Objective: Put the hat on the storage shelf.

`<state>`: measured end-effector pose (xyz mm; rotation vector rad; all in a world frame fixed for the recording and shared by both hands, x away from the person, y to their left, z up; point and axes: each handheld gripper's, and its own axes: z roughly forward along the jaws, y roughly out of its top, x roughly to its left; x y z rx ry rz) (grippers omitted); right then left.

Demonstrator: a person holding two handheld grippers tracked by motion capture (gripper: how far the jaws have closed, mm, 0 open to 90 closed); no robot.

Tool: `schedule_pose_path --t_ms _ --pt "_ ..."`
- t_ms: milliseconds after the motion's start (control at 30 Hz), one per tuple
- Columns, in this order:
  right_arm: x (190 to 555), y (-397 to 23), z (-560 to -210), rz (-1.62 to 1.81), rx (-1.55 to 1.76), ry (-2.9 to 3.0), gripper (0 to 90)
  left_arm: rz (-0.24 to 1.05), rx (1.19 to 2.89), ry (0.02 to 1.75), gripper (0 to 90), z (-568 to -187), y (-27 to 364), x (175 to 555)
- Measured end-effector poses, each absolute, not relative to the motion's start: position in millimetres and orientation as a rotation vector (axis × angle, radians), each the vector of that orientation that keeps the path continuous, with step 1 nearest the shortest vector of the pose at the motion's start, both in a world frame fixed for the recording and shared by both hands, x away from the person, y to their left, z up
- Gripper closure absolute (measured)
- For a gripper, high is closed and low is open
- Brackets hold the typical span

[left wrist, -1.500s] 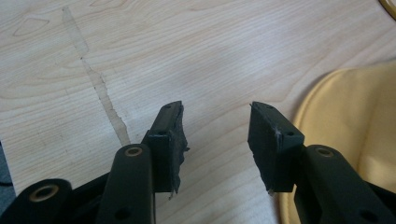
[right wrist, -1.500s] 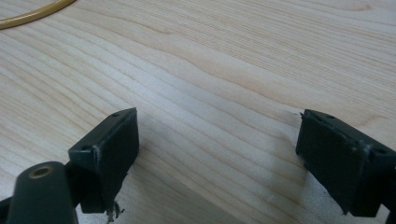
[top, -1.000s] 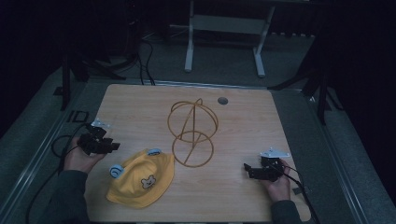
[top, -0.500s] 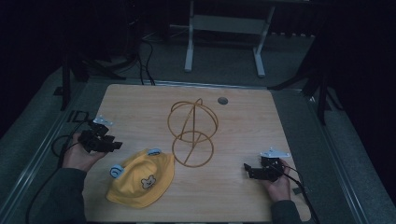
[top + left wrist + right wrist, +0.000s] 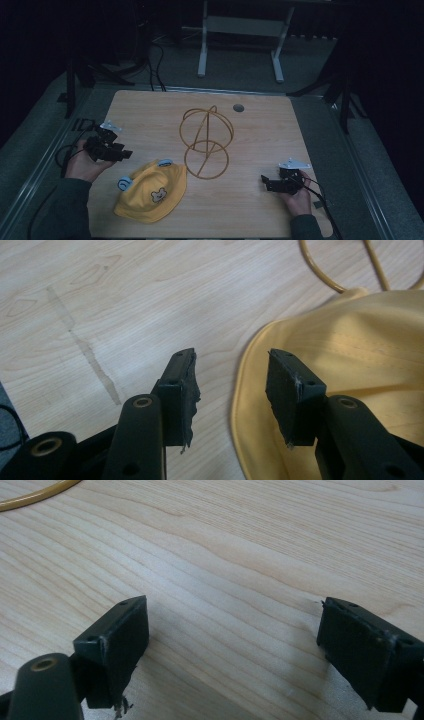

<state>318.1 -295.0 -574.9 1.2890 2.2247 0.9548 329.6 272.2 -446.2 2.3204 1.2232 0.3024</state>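
Since the earlier frame the left gripper (image 5: 124, 154) has moved slightly toward the yellow hat (image 5: 152, 192), which lies just beside its parted, empty jaws, while the right gripper (image 5: 265, 183), also parted, rests well apart.

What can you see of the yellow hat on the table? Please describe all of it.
The yellow hat is a soft cloth hat that lies flat on the wooden table, near its front edge. It has a small bear face on the crown and two light blue ear-like tabs on the brim. Its far edge lies by the base ring of the wire stand. The open left gripper hovers at its brim; whether they touch is unclear.
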Motion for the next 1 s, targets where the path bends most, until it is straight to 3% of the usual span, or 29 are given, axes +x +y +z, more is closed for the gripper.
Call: schedule_pose_path --t_ms 1000 --pt "318.0 -294.9 -574.9 0.954 1.291 2.224 13.3 0.237 2.403 1.092 54.1 -422.1 250.1 314.2"
